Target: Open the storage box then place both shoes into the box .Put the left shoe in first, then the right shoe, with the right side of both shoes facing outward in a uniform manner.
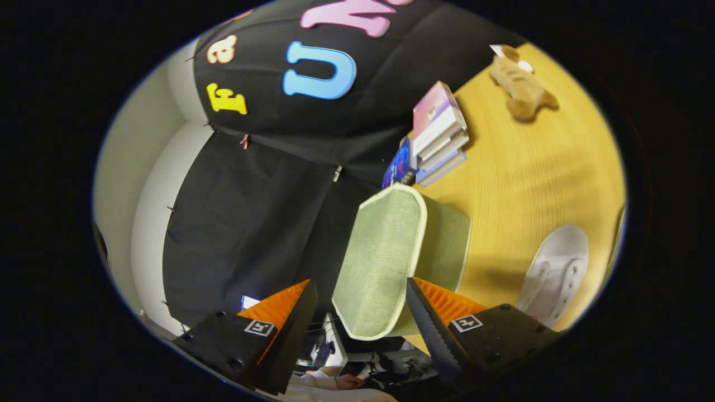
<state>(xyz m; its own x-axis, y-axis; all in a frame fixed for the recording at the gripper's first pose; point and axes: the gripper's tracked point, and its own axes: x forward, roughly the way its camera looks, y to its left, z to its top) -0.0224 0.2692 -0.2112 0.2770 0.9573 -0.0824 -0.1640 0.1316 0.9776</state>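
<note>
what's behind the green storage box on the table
Beyond the green storage box, a stack of books sits on the table. The box hides the stack's near end. The hand-held gripper is open around the box.

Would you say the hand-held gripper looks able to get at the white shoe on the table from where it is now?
Probably yes. The hand-held gripper is open, with the green box just ahead between its fingers, not clamped. The white shoe lies on the table beside the box, with bare table around it.

storage box [385, 251] – woven cloth, matt, rough | table [530, 167] – wood grain, smooth, faint sheen | shoe [556, 273] – smooth, leather-like | toy [519, 84] – plush | books [438, 131] – paper, glossy covers
</note>
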